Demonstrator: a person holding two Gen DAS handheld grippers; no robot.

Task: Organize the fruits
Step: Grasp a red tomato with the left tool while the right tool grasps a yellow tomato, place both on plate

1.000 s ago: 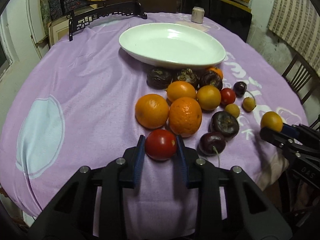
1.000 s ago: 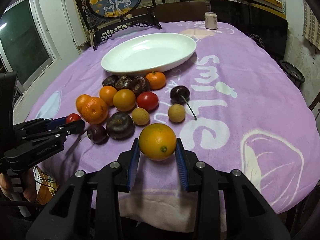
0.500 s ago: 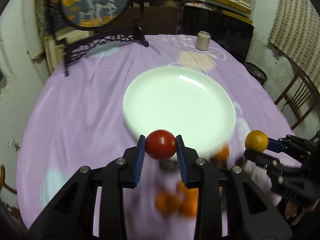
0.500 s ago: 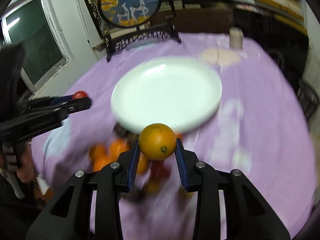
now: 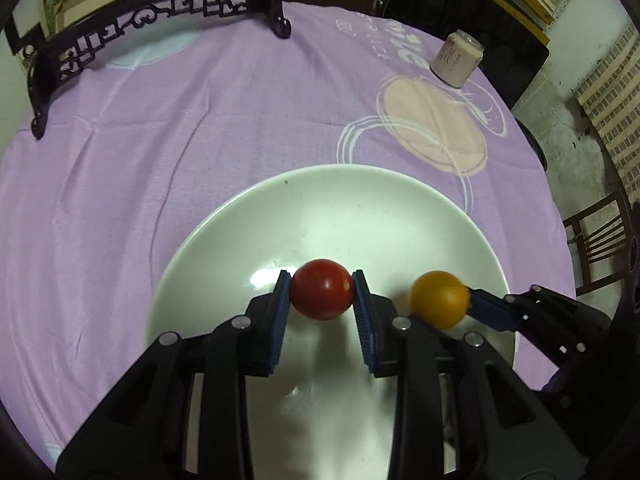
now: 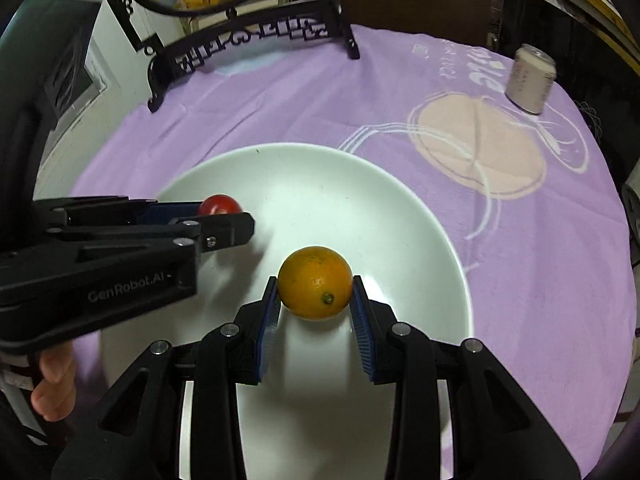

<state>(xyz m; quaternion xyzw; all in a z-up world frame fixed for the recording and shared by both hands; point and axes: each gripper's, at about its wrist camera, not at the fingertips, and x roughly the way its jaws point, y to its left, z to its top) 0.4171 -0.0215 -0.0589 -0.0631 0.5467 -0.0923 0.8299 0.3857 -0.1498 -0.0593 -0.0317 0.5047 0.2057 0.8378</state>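
My left gripper (image 5: 321,295) is shut on a red tomato (image 5: 321,294) and holds it over the white plate (image 5: 328,204). My right gripper (image 6: 316,294) is shut on a small orange (image 6: 315,282) over the same plate (image 6: 360,184). In the left wrist view the orange (image 5: 439,299) and right gripper come in from the right. In the right wrist view the tomato (image 6: 219,205) and left gripper come in from the left. The other fruits are out of view.
The plate sits on a round table with a purple cloth (image 5: 200,120). A dark carved stand (image 5: 152,20) stands at the back left. A small pale can (image 5: 456,58) stands at the back right. A wooden chair (image 5: 600,236) is beside the table at right.
Both grippers have lifted their fruit off the cloth and moved forward over the plate. The fruit pile has dropped out of view.
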